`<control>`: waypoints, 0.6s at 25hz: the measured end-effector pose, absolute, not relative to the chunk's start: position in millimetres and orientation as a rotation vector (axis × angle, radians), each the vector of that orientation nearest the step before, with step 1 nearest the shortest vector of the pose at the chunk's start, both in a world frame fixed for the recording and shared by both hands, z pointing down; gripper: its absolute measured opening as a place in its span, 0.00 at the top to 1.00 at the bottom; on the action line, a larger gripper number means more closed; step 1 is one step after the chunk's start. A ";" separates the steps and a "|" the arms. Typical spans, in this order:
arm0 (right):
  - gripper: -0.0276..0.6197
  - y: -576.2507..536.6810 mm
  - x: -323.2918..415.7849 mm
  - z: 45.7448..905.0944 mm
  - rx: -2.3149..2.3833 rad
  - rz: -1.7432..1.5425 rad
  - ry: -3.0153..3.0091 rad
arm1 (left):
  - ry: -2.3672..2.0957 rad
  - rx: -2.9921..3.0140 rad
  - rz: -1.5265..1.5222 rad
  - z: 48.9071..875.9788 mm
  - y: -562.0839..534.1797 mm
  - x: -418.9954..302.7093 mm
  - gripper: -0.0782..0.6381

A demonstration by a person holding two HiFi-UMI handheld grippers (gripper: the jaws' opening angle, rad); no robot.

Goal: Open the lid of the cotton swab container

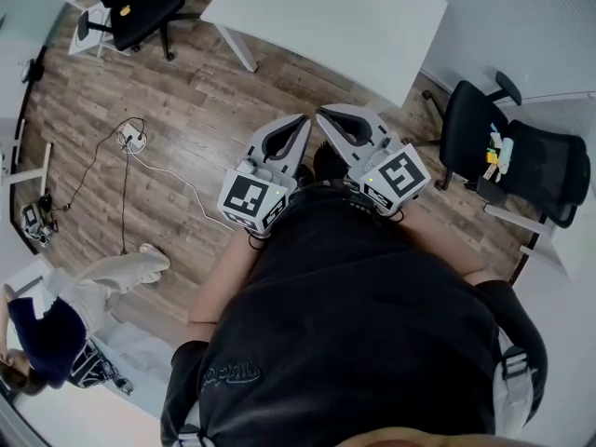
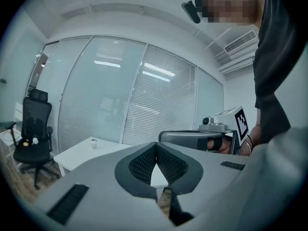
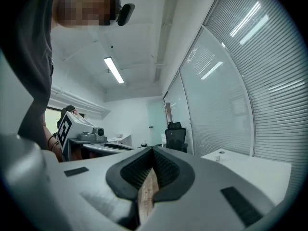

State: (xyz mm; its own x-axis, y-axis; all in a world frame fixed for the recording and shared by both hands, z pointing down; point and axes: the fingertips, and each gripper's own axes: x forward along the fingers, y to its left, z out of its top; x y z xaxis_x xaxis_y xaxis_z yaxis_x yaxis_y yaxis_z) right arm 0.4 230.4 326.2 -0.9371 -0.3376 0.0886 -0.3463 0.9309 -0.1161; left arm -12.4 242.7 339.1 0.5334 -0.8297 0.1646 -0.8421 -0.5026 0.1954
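Nearest us, the left hand-held gripper (image 1: 300,124) and the right hand-held gripper (image 1: 326,119) are both fully closed on nothing. Ahead of them stands the white worktop (image 1: 326,17). The speck on it is likely the cotton swab container (image 2: 94,145). We should approach level, then open.

Tiny indistinct object (image 2: 94,145) on table (image 2: 78,157)

Matt wood-plank floor (image 1: 200,110); smooth white tabletop (image 1: 345,17); left gripper (image 2: 155,144) of matt grey plastic, its fingers (image 2: 139,165) faced with ribbed black padding.
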 end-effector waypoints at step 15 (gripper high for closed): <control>0.92 168.0 -26.8 331.5 0.442 0.254 -3.026 | -1.493 2.445 0.086 343.2 187.5 -44.8 0.87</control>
State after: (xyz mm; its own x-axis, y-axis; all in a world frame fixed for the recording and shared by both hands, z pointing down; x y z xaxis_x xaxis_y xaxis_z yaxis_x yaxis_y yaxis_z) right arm -26.8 168.0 331.5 -0.9559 -0.2774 0.0960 -0.2895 0.9450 -0.1524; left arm -44.8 187.5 343.2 0.4660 -0.8637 0.1920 -0.8801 -0.4301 0.2011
